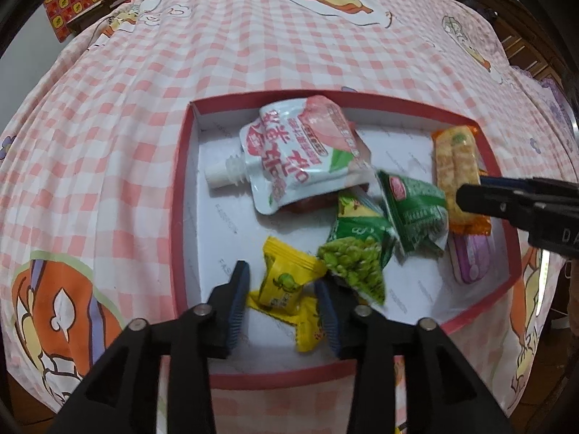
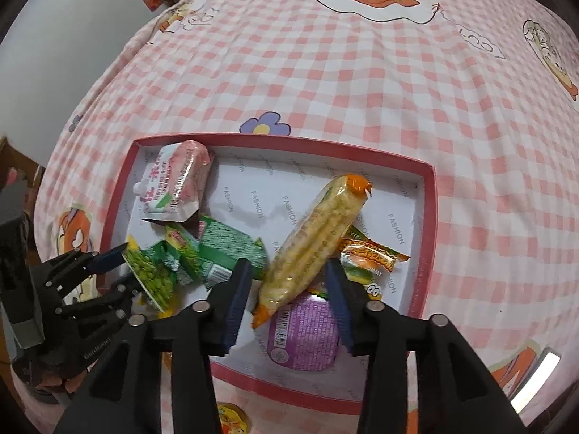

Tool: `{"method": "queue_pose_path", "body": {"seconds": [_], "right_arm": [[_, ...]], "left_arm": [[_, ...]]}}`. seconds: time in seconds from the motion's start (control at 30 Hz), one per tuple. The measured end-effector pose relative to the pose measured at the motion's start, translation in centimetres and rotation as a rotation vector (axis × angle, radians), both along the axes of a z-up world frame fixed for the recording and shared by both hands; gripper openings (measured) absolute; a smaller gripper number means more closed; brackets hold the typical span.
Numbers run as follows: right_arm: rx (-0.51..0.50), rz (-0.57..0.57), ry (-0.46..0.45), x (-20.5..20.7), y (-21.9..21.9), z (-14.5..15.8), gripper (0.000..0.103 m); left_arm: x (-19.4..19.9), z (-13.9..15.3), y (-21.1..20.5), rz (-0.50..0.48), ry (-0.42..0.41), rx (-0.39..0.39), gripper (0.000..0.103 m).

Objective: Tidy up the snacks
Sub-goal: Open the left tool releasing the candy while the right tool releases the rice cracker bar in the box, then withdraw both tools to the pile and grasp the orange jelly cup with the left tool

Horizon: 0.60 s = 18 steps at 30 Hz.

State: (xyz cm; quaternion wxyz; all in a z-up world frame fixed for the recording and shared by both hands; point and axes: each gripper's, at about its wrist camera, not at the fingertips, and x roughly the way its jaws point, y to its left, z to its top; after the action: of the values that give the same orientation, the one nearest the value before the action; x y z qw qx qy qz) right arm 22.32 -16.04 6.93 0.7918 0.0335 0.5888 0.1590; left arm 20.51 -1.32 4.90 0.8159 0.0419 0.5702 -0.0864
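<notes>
A shallow red-rimmed box (image 1: 181, 166) with a white printed lining sits on a bench covered by a pink-and-white checked cloth (image 1: 253, 47). All visible snacks lie inside this box.

Left wrist view: the left claw (image 1: 284, 296) is set wide, its blue-padded fingers (image 1: 239, 303) either side of a yellow candy packet (image 1: 286, 275) at the 6 o'clock edge of the box. The pads do not press the packet; whether they touch it cannot be determined. A second yellow packet (image 1: 307, 329) lies partly under the first. A white spouted drink pouch (image 1: 289, 152) occupies the 12 o'clock area. Two green pea packets (image 1: 358, 253) (image 1: 416, 209) lie at centre, overlapping. A long orange-ended cracker pack (image 1: 456, 166) lies at 3 o'clock, with a purple cup (image 1: 470, 260) just beside its near end.

Right wrist view: the right claw (image 2: 289, 289) is also wide, its fingers (image 2: 235, 300) flanking the near end of the cracker pack (image 2: 318, 246), which runs diagonally from 7 o'clock to 1 o'clock. No grip on the pack is evident. The purple cup (image 2: 304, 332) lies below it at 6 o'clock. An orange gummy packet (image 2: 369, 253) lies at 3 o'clock of the pack. The left claw (image 2: 119, 271) appears at 9 o'clock, beside the green pea packets (image 2: 152, 275).
</notes>
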Motion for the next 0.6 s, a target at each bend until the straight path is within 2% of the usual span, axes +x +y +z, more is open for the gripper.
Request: {"method": "queue_pose_path", "body": {"seconds": [0.07, 0.27, 0.4, 0.6], "right_arm": [[0.008, -0.015, 0.004, -0.2, -0.2, 0.1, 0.047], [0.017, -0.024, -0.031, -1.5, -0.8, 1.5, 0.053], [0.038, -0.011, -0.044, -2.8, -0.8, 2.3, 0.053], [0.056, 0.007, -0.039, -5.1, -0.5, 2.4, 0.053]], "left_arm": [[-0.1, 0.0, -0.1, 0.001, 0.015, 0.004, 0.051], [-1.2, 0.7, 0.3, 0.007, 0.028, -0.028, 0.053], [-2.4, 1.9, 0.8, -0.004, -0.001, -0.05, 0.057], [-4.2, 3.4, 0.8, -0.021, -0.029, -0.058, 0.057]]}}
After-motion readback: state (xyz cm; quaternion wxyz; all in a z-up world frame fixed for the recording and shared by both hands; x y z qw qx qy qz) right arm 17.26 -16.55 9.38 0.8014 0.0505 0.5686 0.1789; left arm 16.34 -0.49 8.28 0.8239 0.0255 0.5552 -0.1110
